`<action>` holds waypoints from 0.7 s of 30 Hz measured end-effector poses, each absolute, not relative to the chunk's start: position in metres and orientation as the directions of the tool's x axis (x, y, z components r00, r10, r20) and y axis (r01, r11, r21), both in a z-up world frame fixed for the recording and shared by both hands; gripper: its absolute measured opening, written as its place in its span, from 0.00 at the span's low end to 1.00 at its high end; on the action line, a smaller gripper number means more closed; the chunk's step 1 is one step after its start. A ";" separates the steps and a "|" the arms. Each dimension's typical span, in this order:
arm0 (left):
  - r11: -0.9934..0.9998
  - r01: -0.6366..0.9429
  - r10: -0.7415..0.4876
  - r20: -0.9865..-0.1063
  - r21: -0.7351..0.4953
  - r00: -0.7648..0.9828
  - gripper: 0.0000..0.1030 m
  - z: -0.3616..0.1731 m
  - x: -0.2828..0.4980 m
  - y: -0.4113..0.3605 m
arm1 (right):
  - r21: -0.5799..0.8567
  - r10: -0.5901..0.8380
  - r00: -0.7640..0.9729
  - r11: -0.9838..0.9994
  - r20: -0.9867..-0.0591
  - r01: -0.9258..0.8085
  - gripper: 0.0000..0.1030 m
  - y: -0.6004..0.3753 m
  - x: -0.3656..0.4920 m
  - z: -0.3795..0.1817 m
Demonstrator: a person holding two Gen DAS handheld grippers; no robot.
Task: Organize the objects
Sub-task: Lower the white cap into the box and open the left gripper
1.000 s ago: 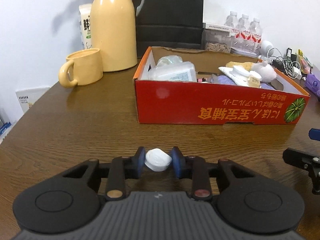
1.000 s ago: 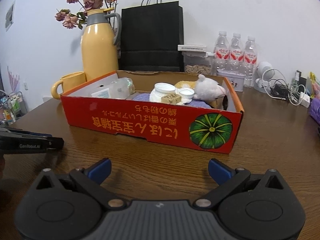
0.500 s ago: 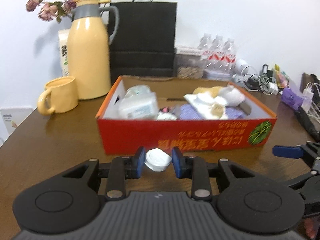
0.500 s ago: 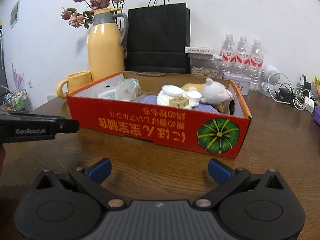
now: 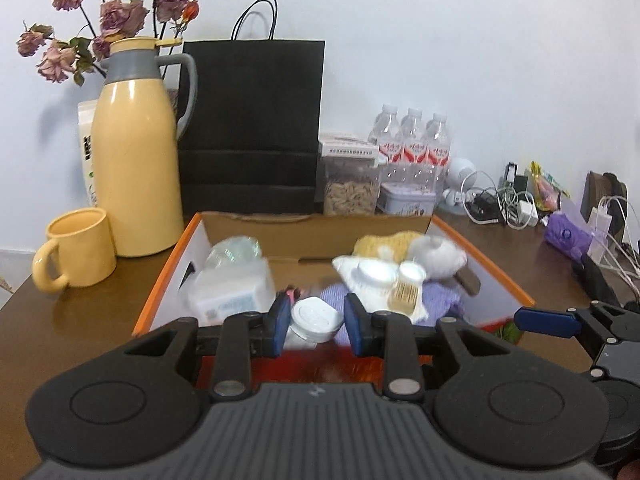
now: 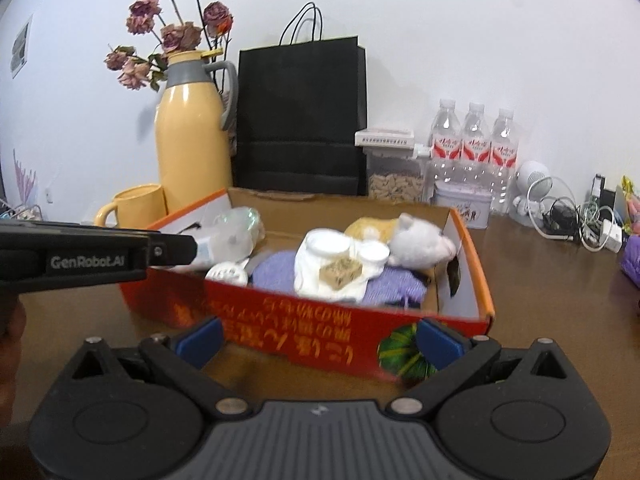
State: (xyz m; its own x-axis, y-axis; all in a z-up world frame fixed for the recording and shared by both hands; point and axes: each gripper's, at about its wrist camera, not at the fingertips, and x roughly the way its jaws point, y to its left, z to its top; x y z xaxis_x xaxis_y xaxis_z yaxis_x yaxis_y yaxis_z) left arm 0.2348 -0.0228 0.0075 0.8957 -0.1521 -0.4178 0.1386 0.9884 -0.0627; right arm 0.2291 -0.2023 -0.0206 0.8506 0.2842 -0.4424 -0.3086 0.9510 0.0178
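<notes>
Open right tool (image 6: 318, 340) before red box (image 6: 320, 320) on table (image 6: 540, 300)

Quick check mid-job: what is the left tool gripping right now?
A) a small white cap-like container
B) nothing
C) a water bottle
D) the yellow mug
A: the left tool has its blue pads closed on a small white container, carried over the near wall of the red box.

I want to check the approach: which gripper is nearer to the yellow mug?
The left. The left gripper, shut on a white cap, is over the box's near-left corner, the mug's side. The right gripper hangs open before the box's front wall, farther away.
</notes>
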 end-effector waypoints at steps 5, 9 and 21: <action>0.988 0.137 -0.153 -0.395 -0.070 0.906 0.29 0.014 0.256 -0.027 | 0.007 0.253 0.878 0.962 -0.406 -0.274 1.00 -0.204 0.248 -0.007; 0.990 0.127 -0.143 -0.385 -0.065 0.912 0.29 0.016 0.271 -0.028 | 0.014 0.235 0.893 0.969 -0.384 -0.249 1.00 -0.207 0.261 -0.002; 0.989 0.121 -0.147 -0.412 -0.090 0.899 0.60 -0.001 0.299 -0.021 | 0.058 0.227 0.878 0.973 -0.423 -0.223 1.00 -0.218 0.282 -0.022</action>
